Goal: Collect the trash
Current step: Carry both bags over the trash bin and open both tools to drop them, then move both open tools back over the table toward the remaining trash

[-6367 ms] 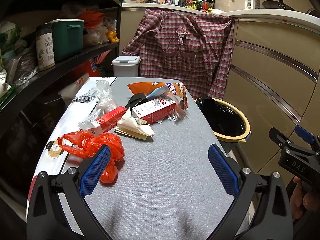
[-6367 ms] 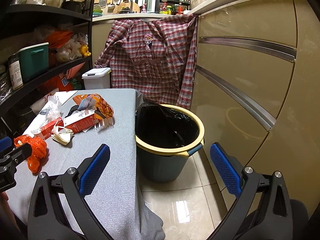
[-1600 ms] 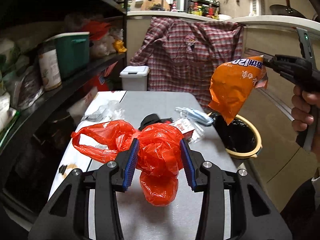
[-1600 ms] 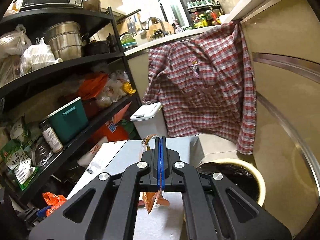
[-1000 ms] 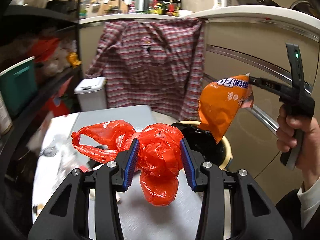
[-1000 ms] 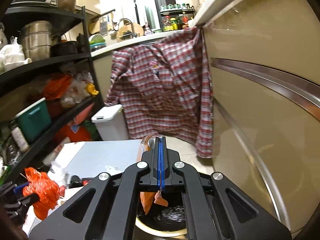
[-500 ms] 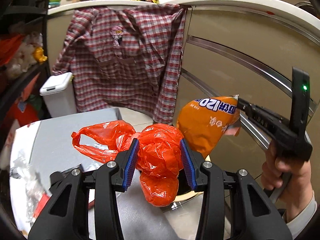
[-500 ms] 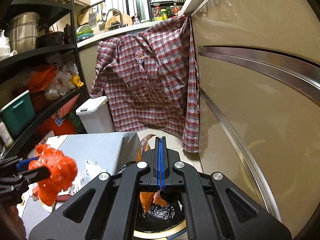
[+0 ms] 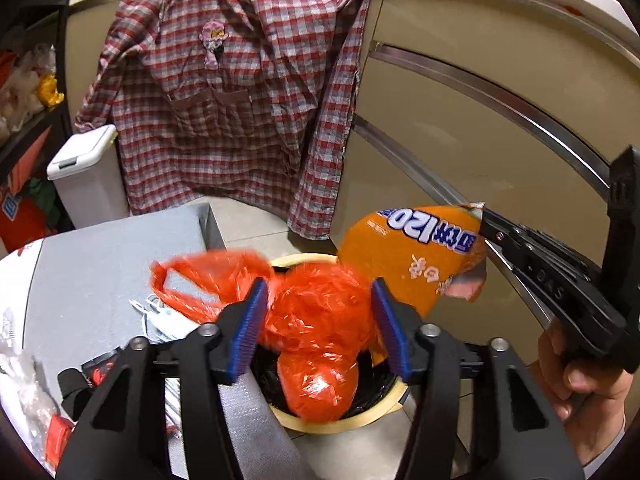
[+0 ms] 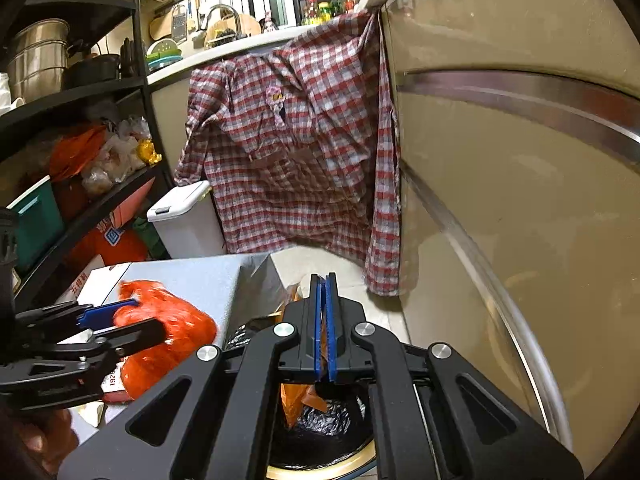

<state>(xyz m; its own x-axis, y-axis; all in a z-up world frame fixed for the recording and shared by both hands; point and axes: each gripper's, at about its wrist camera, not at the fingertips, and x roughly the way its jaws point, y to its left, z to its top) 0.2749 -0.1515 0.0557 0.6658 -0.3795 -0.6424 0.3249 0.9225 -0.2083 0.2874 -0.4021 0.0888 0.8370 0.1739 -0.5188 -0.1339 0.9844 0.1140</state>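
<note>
1. The left gripper (image 9: 318, 326) sits nearest in its own view, jaws opening, with the crumpled red plastic bag (image 9: 320, 332) between the blue pads (image 9: 249, 326). The bag is blurred, and its lower bulge hangs below the pads over the bin's mouth. Whether the pads still press on it cannot be told.
2. Directly under that bag stands the trash bin (image 9: 340, 426), yellow-rimmed with a black liner, just beside the edge of the grey table (image 9: 100, 264).
3. The right gripper (image 10: 325, 328) has its jaws almost together and beginning to part. An edge of the orange snack packet (image 9: 412, 256) is still between the tips, and the packet hangs down over the bin (image 10: 320, 468).
4. In the left view a hand (image 9: 580, 392) holds that gripper from the right, its tip meeting the packet's top corner.
5. On the table, left of the bin, lie more scraps: a clear wrapper (image 9: 158, 320) and a red carton (image 9: 58, 436).
6. Farther back stands a small white lidded bin (image 9: 86, 176).
7. Behind everything, a plaid shirt (image 9: 240, 112) hangs from the counter edge against beige cabinets (image 9: 480, 152).
</note>
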